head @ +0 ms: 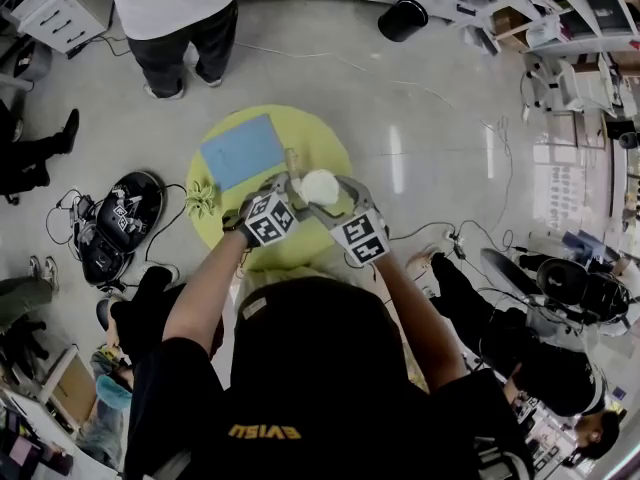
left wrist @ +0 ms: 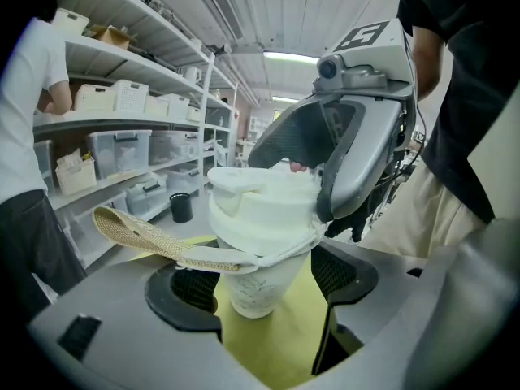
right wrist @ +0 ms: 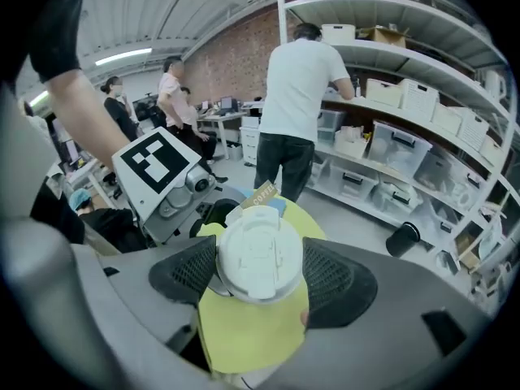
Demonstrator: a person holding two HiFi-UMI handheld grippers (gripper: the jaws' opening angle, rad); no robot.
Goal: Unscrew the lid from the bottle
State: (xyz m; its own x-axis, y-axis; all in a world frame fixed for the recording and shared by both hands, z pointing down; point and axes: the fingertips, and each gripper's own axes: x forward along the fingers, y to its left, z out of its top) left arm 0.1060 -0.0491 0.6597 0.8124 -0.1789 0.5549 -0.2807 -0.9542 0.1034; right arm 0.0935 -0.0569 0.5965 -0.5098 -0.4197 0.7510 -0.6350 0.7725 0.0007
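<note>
Bottle [left wrist: 258, 291], white with a faint leaf print, is upright near the right edge of the round yellow table [head: 300, 133]; whether it rests on the top or is held just off it I cannot tell. The left gripper [left wrist: 268, 283] has its jaws closed on the bottle's body, one pad on each side. The right gripper [right wrist: 262, 270] points down from above, its jaws clamped on the white lid [right wrist: 260, 250], which sits on the bottle. A woven strap [left wrist: 138, 232] sticks out sideways from the neck. A blue pad [head: 240, 150] lies toward the table's far left edge.
</note>
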